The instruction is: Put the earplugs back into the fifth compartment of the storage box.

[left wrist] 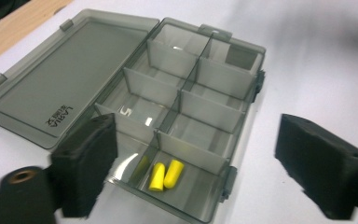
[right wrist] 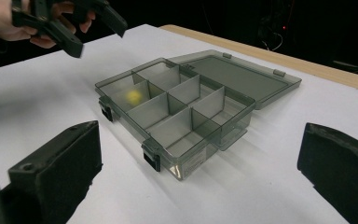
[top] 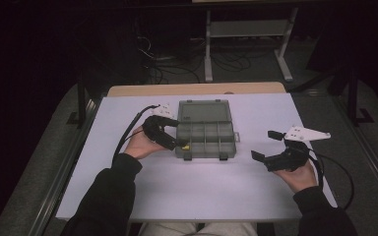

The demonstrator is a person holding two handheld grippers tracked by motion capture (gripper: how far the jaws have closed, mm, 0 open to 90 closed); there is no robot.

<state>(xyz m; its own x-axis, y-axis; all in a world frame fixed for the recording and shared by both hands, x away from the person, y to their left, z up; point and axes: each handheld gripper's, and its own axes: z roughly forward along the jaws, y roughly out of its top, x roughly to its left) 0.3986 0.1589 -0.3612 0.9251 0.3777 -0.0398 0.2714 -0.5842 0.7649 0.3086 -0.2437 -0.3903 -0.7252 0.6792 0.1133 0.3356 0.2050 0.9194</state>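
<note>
Hovering left tongs (top: 176, 132) over earplugs (left wrist: 165, 174), right tongs (top: 267, 144) apart

Lid lettering (left wrist: 59, 116) too blurred to read

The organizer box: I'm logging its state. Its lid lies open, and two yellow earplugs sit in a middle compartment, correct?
Not quite. The lid of the organizer box does lie open, but the two yellow earplugs sit in a corner compartment at one end of the box, as the left gripper view shows.
</note>
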